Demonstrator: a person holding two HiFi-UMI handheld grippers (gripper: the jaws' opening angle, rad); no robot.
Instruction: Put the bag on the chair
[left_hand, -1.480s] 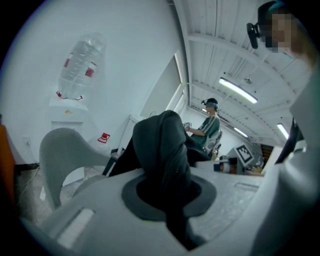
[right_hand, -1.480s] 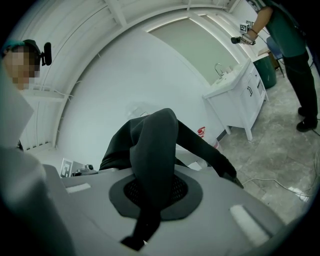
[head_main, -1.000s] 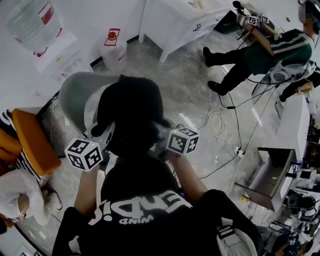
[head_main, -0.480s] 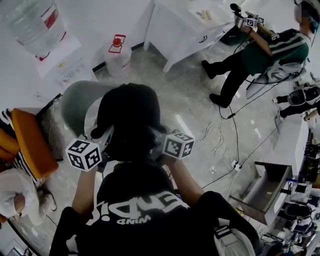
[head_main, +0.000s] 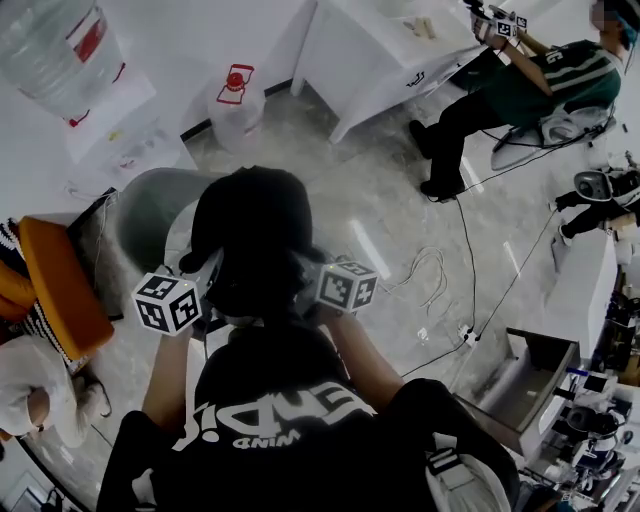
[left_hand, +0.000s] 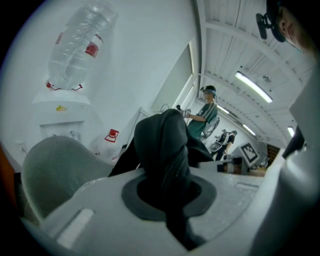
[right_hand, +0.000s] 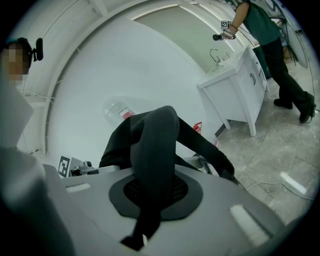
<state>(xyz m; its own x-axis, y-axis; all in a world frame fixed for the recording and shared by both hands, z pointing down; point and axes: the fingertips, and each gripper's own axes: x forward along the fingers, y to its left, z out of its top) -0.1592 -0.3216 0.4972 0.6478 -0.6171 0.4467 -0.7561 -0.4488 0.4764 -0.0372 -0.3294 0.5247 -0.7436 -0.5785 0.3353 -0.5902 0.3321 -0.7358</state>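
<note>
Bag (head_main: 258, 235) between both pairs of jaws

The head view looks steeply down; both gripper views sit close behind their jaws, tilted upward. All three share the bag (head_main: 255, 230).

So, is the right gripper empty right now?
No, the right gripper has its jaws shut on a fold of the black bag.
</note>
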